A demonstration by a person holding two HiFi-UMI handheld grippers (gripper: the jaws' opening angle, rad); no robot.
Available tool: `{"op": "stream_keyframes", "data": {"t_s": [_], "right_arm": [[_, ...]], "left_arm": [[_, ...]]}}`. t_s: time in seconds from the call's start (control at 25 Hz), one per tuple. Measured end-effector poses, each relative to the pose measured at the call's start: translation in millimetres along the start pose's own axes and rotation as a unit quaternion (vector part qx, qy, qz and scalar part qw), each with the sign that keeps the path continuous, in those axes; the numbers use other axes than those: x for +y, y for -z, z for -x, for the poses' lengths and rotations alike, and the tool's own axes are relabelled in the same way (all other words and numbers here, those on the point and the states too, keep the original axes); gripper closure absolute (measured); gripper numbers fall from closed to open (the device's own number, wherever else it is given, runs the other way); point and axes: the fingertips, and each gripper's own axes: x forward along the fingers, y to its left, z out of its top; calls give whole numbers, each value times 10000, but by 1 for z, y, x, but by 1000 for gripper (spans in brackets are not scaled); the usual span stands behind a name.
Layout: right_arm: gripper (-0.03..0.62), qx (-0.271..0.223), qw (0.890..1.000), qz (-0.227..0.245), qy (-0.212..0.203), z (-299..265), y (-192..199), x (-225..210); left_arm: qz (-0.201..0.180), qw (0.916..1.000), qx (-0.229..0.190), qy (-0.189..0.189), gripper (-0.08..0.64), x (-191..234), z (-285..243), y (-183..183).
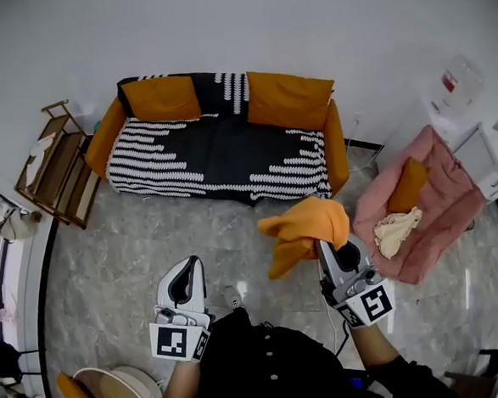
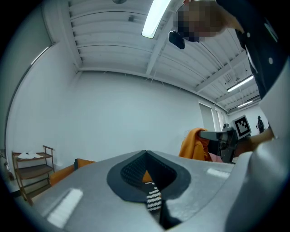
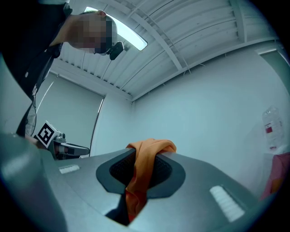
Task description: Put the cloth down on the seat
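Where the grey marble floor (image 1: 133, 244) meets the far wall, a sofa (image 1: 220, 153) stands with a black-and-white striped cover and orange cushions along its back and arms. Its seat is bare. To the right is a smaller pink armchair (image 1: 440, 197), which already carries an orange cushion (image 1: 408, 184) and a crumpled cream rag (image 1: 397, 230). A wooden shelf rack (image 1: 55, 165) leans in at the left.

The orange cloth (image 1: 306, 228) is off both seats and held up in the air over the floor. It sits in front of the sofa's right end and near the armchair, touching neither. The right gripper (image 1: 327, 248) has it: in the right gripper view the fingers are clamped on a bunched fold that spills over the tips and trails down between the pads. The left gripper (image 1: 184, 271) is held level beside it, well apart from the cloth. Its fingers (image 2: 131, 170) seem to meet at the tips, leaving only a slit through which the striped sofa shows, and they hold nothing.

By my reading this is the carry step: the cloth is gripped and raised, and the setting-down is not yet done. Next, the right gripper needs to go out over a seat, most likely the open sofa cushion ahead. It should sink until the hanging folds rest on the cover and only then part its fingers, so the cloth settles instead of dropping short onto the floor. The left gripper has no evident part unless the cloth needs spreading.
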Motion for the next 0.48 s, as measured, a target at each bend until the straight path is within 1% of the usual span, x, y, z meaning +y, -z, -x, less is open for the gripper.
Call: {"op": "stream_keyframes", "data": {"t_s": [0.2,0.48], "right_arm": [[515,-34,10000,11,72,-45,1,-9],[515,-38,9996,100,278,-100,10,-20]], "left_arm": [[-13,9998,-15,173,560,31,-36,-7],[-30,9995,-97,288,560,83,-80,-9]]}}
